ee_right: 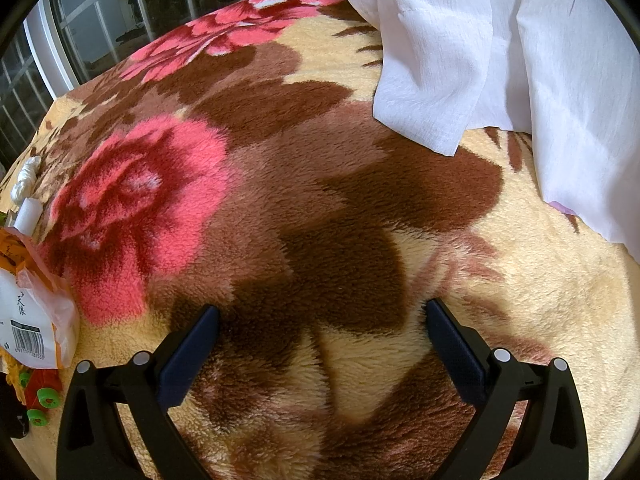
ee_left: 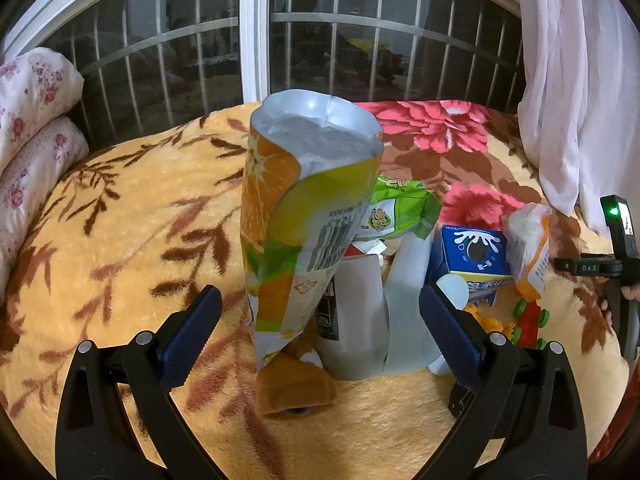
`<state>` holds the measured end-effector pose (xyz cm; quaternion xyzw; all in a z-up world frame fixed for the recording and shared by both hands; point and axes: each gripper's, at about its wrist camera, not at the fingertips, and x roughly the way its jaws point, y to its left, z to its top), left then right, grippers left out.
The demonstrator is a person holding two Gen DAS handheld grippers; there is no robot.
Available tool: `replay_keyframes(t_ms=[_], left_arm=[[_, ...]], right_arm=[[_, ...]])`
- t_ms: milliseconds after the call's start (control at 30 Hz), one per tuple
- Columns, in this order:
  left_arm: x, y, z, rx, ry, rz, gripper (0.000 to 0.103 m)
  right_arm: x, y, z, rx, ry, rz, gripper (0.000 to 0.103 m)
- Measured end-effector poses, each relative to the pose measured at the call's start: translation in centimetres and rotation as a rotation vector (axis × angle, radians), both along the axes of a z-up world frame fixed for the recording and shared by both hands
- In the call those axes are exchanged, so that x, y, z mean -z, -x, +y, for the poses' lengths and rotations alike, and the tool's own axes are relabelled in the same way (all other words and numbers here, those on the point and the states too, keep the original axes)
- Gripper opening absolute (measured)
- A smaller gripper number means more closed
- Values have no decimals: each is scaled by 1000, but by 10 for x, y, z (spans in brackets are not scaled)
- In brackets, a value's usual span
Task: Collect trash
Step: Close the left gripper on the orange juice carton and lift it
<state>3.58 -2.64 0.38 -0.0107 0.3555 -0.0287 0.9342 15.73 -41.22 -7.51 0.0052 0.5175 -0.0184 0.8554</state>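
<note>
In the left wrist view a tall orange-and-green snack bag [ee_left: 296, 216] stands upright on the floral blanket [ee_left: 132, 240], its silver mouth open. My left gripper [ee_left: 320, 312] is open, with the bag's lower part between its fingers and not gripped. Behind the bag lie a green wrapper [ee_left: 400, 212], a blue milk carton [ee_left: 472, 256], white packaging [ee_left: 360, 320] and an orange-and-white bag [ee_left: 528, 248]. My right gripper [ee_right: 322, 320] is open and empty over bare blanket [ee_right: 320, 200]. The orange-and-white bag [ee_right: 32, 312] shows at its left edge.
A toy with green wheels [ee_left: 528, 320] lies by the carton; it also shows in the right wrist view [ee_right: 40, 396]. A brown plush piece [ee_left: 296, 392] lies under the snack bag. A white curtain [ee_right: 500, 60] hangs at right. Floral pillows [ee_left: 32, 120] sit left, a barred window [ee_left: 256, 40] behind.
</note>
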Motion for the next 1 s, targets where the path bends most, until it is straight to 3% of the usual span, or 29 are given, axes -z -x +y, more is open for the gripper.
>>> replay_keyframes(t_ms=[1000], left_arm=[[-2,-6,6,-15,-8,-14,96]], right_arm=[[0,0,0,0,-2,-1,99]])
